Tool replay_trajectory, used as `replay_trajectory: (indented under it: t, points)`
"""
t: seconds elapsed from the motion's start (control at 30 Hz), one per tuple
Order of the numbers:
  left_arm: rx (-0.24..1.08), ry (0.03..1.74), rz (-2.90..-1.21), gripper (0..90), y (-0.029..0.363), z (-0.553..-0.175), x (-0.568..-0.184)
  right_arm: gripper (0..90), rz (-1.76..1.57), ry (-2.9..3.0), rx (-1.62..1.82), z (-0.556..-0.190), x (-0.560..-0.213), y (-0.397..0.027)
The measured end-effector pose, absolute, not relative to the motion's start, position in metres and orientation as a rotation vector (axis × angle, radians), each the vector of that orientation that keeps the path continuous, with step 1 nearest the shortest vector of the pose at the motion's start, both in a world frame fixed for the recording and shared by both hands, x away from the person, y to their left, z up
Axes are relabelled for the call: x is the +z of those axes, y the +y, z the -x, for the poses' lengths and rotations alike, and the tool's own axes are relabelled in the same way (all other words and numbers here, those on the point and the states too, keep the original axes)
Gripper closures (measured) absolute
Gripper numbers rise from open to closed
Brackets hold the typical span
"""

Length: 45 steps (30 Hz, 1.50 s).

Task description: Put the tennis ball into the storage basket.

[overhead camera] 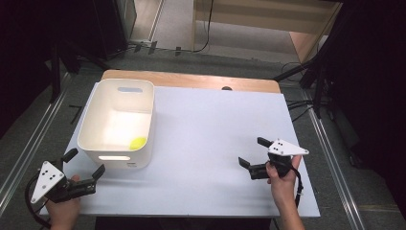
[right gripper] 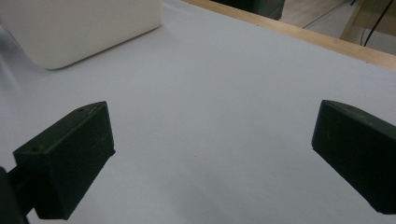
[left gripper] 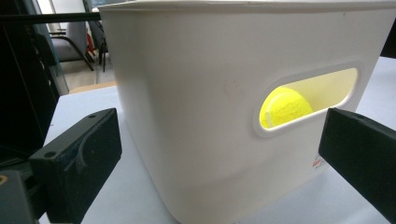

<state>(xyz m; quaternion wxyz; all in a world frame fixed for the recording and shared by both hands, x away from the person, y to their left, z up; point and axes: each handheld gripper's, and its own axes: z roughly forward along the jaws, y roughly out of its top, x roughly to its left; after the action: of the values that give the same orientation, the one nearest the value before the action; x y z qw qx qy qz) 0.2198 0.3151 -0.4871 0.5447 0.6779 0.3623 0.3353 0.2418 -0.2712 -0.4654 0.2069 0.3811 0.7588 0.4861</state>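
A white plastic bin [overhead camera: 118, 125] with handle slots stands at the left of the white table [overhead camera: 215, 143]. A yellow tennis ball [overhead camera: 138, 142] lies inside it, at its near right corner. In the left gripper view the ball [left gripper: 285, 106] shows through the handle slot of the bin [left gripper: 196, 116]. My left gripper [overhead camera: 87, 163] is open at the table's near left corner, just short of the bin, with nothing between its jaws. At the near right, my right gripper [overhead camera: 253, 152] hovers open over bare table, pointing left toward the bin [right gripper: 79, 28], holding nothing.
A wooden table edge [overhead camera: 191, 79] runs behind the white board. Beyond it lie a floor with cables [overhead camera: 297, 103], dark stands [overhead camera: 57, 67] and a wooden cabinet [overhead camera: 268, 19]. Metal rails [overhead camera: 28, 143] flank both sides.
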Motion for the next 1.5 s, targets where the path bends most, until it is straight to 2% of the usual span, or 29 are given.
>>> replay_trajectory:
  t: [1.27,1.5]
  points:
    - [0.797,0.861,-1.607,0.0,0.315,-0.22,-0.487,0.0,-1.218,1.912,1.425,-0.195,-0.511,-0.34]
    - [0.794,0.858,-1.606,0.0,0.316,-0.22,-0.487,0.0,-1.222,1.857,1.44,-0.185,-0.51,-0.354]
